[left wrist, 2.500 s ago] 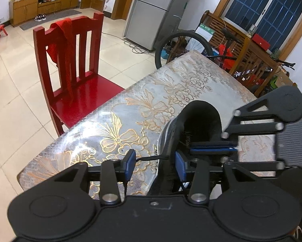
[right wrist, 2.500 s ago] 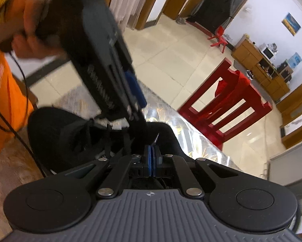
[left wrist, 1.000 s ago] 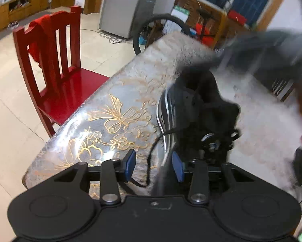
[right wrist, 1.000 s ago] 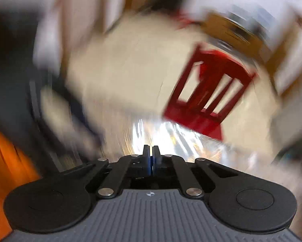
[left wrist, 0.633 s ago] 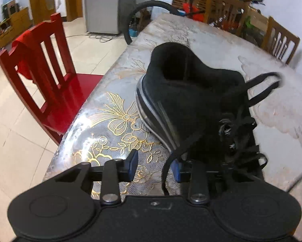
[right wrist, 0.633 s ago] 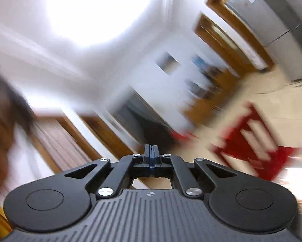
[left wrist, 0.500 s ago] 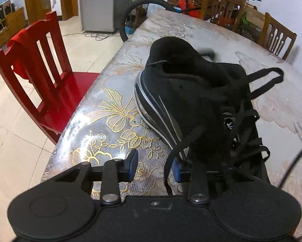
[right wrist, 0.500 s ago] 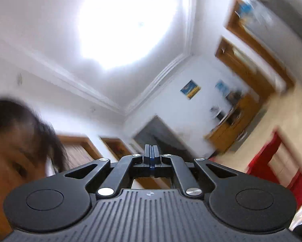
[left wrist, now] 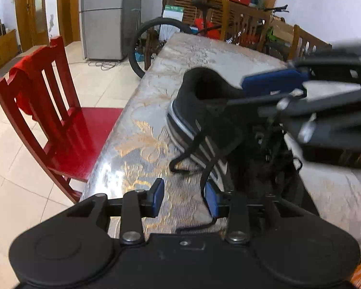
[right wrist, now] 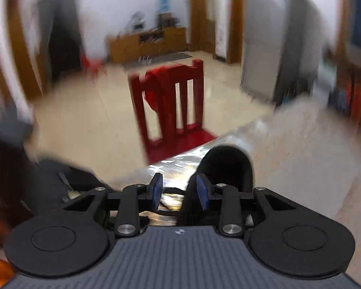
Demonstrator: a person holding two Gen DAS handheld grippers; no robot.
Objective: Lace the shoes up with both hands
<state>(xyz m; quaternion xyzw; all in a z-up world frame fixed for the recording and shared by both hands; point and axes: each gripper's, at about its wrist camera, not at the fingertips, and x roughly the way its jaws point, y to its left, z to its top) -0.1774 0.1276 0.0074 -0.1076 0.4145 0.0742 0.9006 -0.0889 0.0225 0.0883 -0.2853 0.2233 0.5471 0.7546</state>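
Observation:
A black shoe (left wrist: 204, 110) with white side stripes lies on the floral table (left wrist: 141, 149), heel opening away from me. Its loose black lace (left wrist: 197, 149) trails down the side to my left gripper (left wrist: 185, 198). The lace runs along the right pad (left wrist: 211, 202) without being pinched, and the jaws are opening. My right gripper (left wrist: 250, 92) comes in blurred from the right, over the shoe's collar. In the right wrist view, the right gripper (right wrist: 179, 191) has its jaws opening, just left of the shoe (right wrist: 226, 166), with nothing gripped.
A red chair (left wrist: 60, 125) draped with a red cloth stands by the table's left edge, also visible as the red chair (right wrist: 170, 110). Beyond the table's far end are a bicycle wheel (left wrist: 154, 43), a grey fridge (left wrist: 103, 19) and wooden chairs (left wrist: 303, 41).
The right gripper swung down from facing the ceiling to the shoe, and its jaws went from shut to open. It now shows in the left wrist view. The left gripper shifted slightly beside the shoe.

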